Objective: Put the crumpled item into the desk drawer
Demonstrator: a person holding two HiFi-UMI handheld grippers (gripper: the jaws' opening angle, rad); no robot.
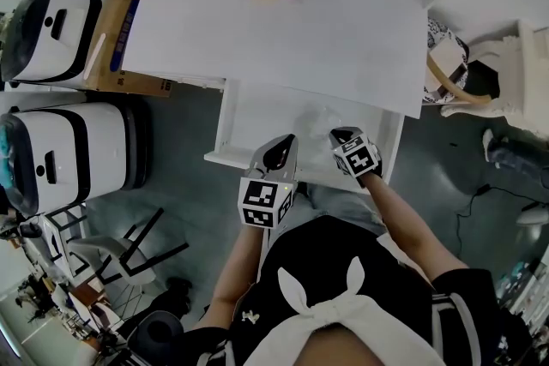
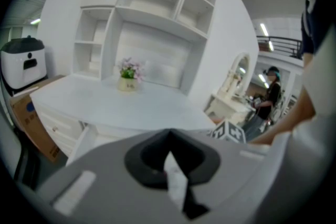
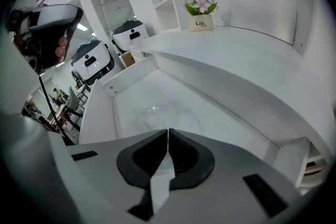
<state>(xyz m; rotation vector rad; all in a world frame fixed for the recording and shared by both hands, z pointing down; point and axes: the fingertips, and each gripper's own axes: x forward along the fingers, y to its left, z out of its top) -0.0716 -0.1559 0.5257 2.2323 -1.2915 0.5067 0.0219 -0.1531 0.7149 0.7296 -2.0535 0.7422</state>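
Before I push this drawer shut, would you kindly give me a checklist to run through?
1. Crumpled item lies inside the open drawer: ok.
2. Right tongs hold nothing, jaws together: ok.
3. Left tongs hold nothing, jaws together: ok.
4. Both tongs clear of the drawer's inside: cannot tell; the head view shows them at its front edge.
5. Item low enough to pass under the desk top: cannot tell.

flower pot (image 3: 201,23) reads "life"; smaller line below illegible.
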